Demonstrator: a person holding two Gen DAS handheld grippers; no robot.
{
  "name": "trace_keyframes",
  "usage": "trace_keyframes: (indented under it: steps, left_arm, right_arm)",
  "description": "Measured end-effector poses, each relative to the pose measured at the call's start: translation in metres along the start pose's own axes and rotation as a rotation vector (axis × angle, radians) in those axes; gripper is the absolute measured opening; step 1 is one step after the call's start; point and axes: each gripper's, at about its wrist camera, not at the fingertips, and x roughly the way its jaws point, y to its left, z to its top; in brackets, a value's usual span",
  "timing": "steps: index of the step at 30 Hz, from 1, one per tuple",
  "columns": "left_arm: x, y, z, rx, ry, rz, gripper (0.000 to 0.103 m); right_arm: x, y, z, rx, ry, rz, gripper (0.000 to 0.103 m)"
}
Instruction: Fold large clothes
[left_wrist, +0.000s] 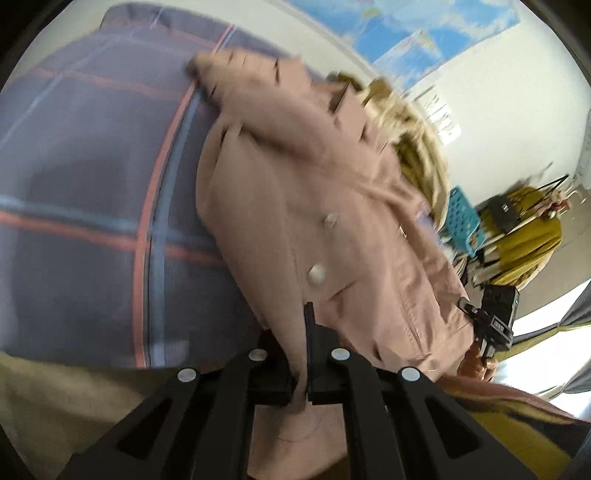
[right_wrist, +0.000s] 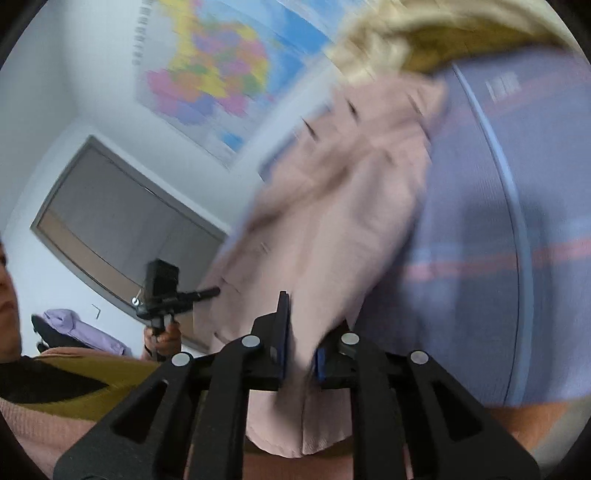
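A large pink coat (left_wrist: 295, 206) with pale buttons and a fur-trimmed hood (left_wrist: 413, 129) hangs over a purple plaid bedsheet (left_wrist: 85, 177). My left gripper (left_wrist: 301, 354) is shut on the coat's lower edge, with cloth pinched between its jaws. In the right wrist view the same pink coat (right_wrist: 332, 206) stretches up toward the hood (right_wrist: 391, 40). My right gripper (right_wrist: 299, 354) is shut on the coat's hem, and a fold of cloth hangs down below its jaws. Both views are motion-blurred.
The plaid sheet also shows in the right wrist view (right_wrist: 498, 221). The other gripper and hand appear at the side of each view (left_wrist: 491, 325) (right_wrist: 162, 295). A blue basket (left_wrist: 461, 218) and mustard-covered items (left_wrist: 524, 229) stand by the wall. A map (right_wrist: 221, 74) hangs on the wall.
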Motion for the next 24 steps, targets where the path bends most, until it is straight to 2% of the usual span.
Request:
trace_keyframes:
  steps: [3, 4, 5, 6, 7, 9, 10, 11, 12, 13, 14, 16, 21, 24]
  left_arm:
    - [0.01, 0.0, -0.007, 0.008, 0.036, -0.013, 0.01]
    - [0.011, 0.0, -0.01, 0.011, 0.046, -0.014, 0.017]
    - [0.013, 0.001, -0.013, 0.014, 0.062, -0.023, 0.028]
    - [0.014, 0.002, -0.016, 0.012, 0.082, -0.032, 0.033]
    - [0.015, 0.002, -0.02, 0.014, 0.102, -0.037, 0.04]
    - [0.021, 0.004, -0.025, 0.026, 0.127, -0.023, 0.046]
    - [0.024, 0.006, -0.026, 0.02, 0.137, -0.023, 0.049]
    - [0.027, 0.008, -0.027, 0.011, 0.141, -0.033, 0.049]
    - [0.031, 0.01, -0.027, -0.002, 0.142, -0.052, 0.049]
    - [0.034, 0.011, -0.028, -0.009, 0.143, -0.062, 0.044]
    - [0.037, 0.01, -0.028, -0.007, 0.144, -0.063, 0.023]
    - [0.033, 0.005, -0.025, -0.003, 0.127, -0.066, 0.003]
    - [-0.013, -0.011, -0.01, 0.002, -0.041, -0.197, 0.003]
    - [-0.037, -0.012, 0.002, -0.018, -0.131, -0.238, 0.003]
  right_arm:
    - [0.013, -0.015, -0.012, 0.053, 0.044, -0.026, 0.027]
    - [0.014, -0.017, -0.015, 0.056, 0.05, -0.014, 0.029]
    - [0.014, -0.016, -0.017, 0.052, 0.05, -0.004, 0.036]
    - [0.013, -0.015, -0.018, 0.043, 0.052, 0.01, 0.044]
    - [0.013, -0.014, -0.019, 0.038, 0.056, 0.021, 0.045]
    - [0.016, -0.011, -0.02, 0.022, 0.07, 0.012, 0.046]
    - [0.017, -0.01, -0.021, 0.012, 0.081, 0.007, 0.045]
    - [0.019, -0.009, -0.02, 0.008, 0.088, 0.003, 0.04]
    - [0.021, -0.007, -0.021, -0.001, 0.095, -0.004, 0.021]
    - [0.023, -0.004, -0.021, -0.012, 0.101, -0.015, 0.013]
    - [0.024, -0.002, -0.019, -0.008, 0.099, -0.008, 0.01]
    - [0.022, 0.006, -0.018, -0.025, 0.076, 0.027, 0.008]
    - [0.0, 0.036, -0.003, -0.083, -0.034, 0.139, 0.007]
    - [-0.008, 0.046, 0.014, -0.086, -0.102, 0.186, 0.007]
